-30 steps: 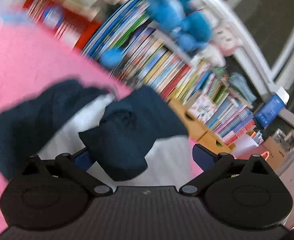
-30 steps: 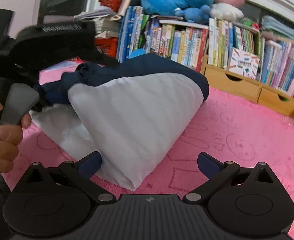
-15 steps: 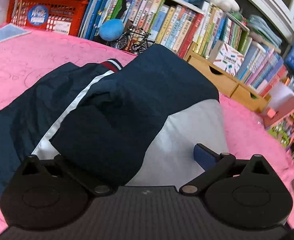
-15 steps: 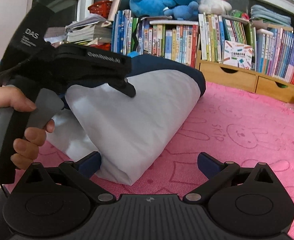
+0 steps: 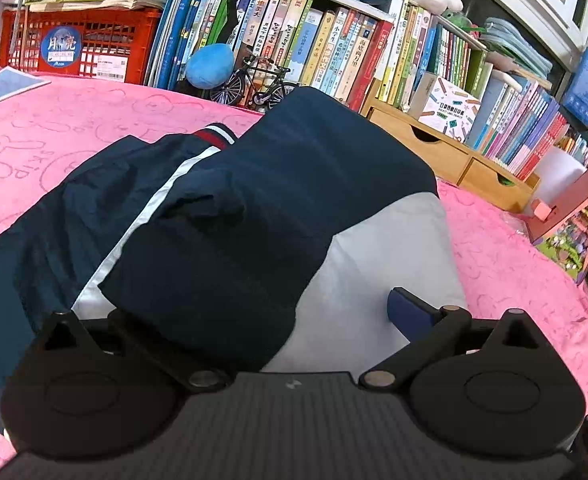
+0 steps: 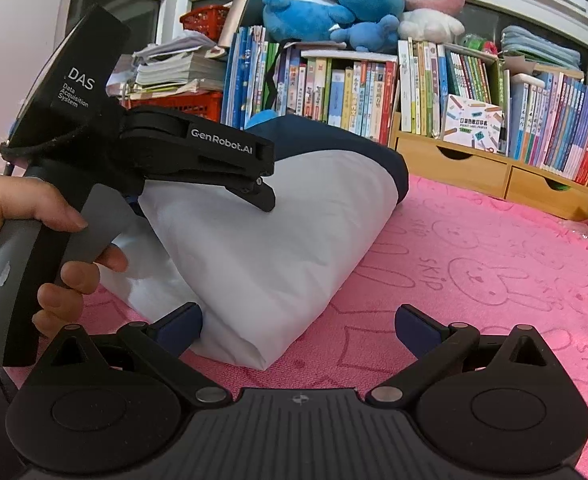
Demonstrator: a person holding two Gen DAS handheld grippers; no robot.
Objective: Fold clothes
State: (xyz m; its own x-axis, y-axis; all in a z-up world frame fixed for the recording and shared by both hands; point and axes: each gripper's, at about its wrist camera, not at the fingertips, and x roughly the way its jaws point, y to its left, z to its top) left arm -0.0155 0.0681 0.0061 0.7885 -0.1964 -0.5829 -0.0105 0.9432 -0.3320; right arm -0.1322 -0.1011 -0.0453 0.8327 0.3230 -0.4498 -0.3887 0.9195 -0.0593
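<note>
Two grippers, one jacket half folded on a pink worktop

A navy-and-white jacket [image 5: 277,208] is kept bundled on the pink cloth [image 6: 494,280] — the left gripper [image 5: 261,312] spread wide with navy fabric draped over one finger, the right gripper [image 6: 298,322] also wide open, gripping nothing, set at the white corner, seemingly for another fold.

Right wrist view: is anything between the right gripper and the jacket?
Nothing visible. The right gripper is open and low over the pink blanket, with the white folded corner of the jacket right at its left finger. The left gripper is farther back, on top of the jacket.
</note>
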